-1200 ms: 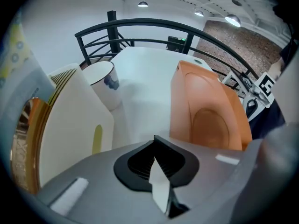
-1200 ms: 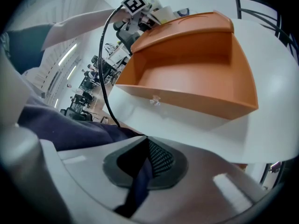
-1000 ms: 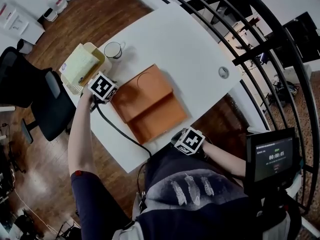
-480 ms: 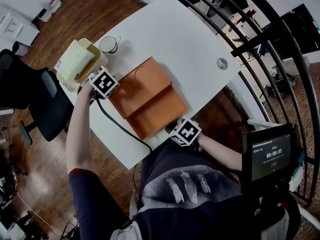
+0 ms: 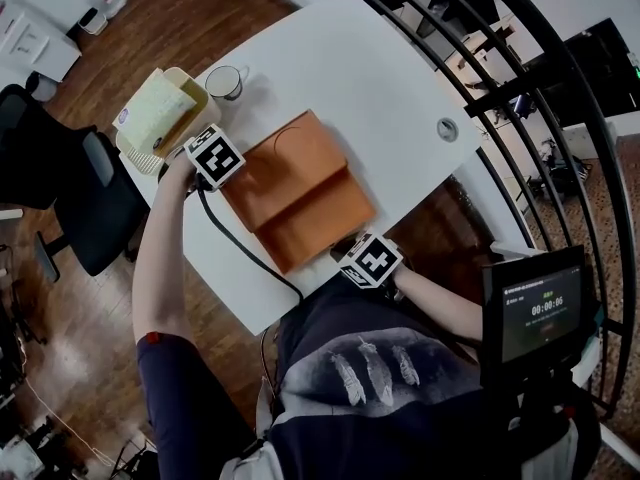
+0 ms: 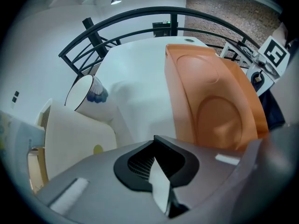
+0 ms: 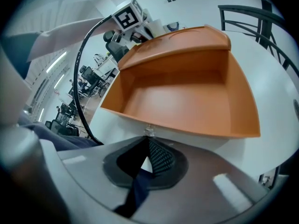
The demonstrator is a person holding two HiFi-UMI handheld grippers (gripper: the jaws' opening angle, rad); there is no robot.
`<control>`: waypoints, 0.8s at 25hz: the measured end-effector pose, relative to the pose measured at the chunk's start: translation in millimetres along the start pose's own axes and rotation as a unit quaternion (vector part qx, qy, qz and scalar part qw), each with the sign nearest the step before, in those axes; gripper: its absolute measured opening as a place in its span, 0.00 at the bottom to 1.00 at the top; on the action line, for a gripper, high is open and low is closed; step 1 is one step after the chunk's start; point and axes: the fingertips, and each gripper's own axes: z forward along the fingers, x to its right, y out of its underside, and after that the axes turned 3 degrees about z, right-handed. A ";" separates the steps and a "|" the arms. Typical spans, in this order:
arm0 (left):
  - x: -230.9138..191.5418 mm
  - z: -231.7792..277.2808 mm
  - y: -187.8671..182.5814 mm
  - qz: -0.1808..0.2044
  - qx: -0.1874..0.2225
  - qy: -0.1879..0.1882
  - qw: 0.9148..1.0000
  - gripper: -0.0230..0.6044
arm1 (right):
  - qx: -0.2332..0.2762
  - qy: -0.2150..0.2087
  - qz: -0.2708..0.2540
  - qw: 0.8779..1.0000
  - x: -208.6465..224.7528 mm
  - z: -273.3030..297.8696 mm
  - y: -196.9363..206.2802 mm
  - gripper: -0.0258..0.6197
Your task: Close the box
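An orange box (image 5: pixel 300 193) lies open on the white table (image 5: pixel 380 78), its lid (image 5: pixel 285 163) flat beyond the tray (image 5: pixel 318 226). My left gripper (image 5: pixel 226 171) sits at the lid's left edge, next to the box (image 6: pixel 210 97) in the left gripper view. Its jaws (image 6: pixel 161 169) look shut with nothing between them. My right gripper (image 5: pixel 345 252) is at the table's front edge, just short of the tray's near wall. The right gripper view looks into the empty tray (image 7: pixel 182 97), and the jaws (image 7: pixel 149 158) look shut and empty.
A mug (image 5: pixel 224 82) and a cream basket holding paper (image 5: pixel 160 118) stand at the table's left end, close behind my left gripper. A round grommet (image 5: pixel 447 129) sits at the right. A black chair (image 5: pixel 90 198), a curved black railing (image 5: pixel 520 98) and a timer screen (image 5: pixel 540 313) surround the table.
My right gripper has edged up towards the tray's near wall. The left gripper has stayed at the lid's left edge. The box is unchanged.
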 end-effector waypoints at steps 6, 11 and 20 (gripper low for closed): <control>2.7 -0.3 1.4 0.000 -0.003 -0.004 1.000 0.06 | 0.001 0.002 -0.011 1.000 0.4 -0.2 -4.1 0.05; 6.6 3.0 2.8 0.011 -0.012 -0.002 1.000 0.06 | -0.002 0.003 -0.011 1.000 0.6 -0.6 -3.4 0.05; 4.1 2.7 7.7 0.013 -0.020 -0.014 1.000 0.06 | 0.007 0.002 -0.016 1.000 -0.1 0.1 -8.5 0.05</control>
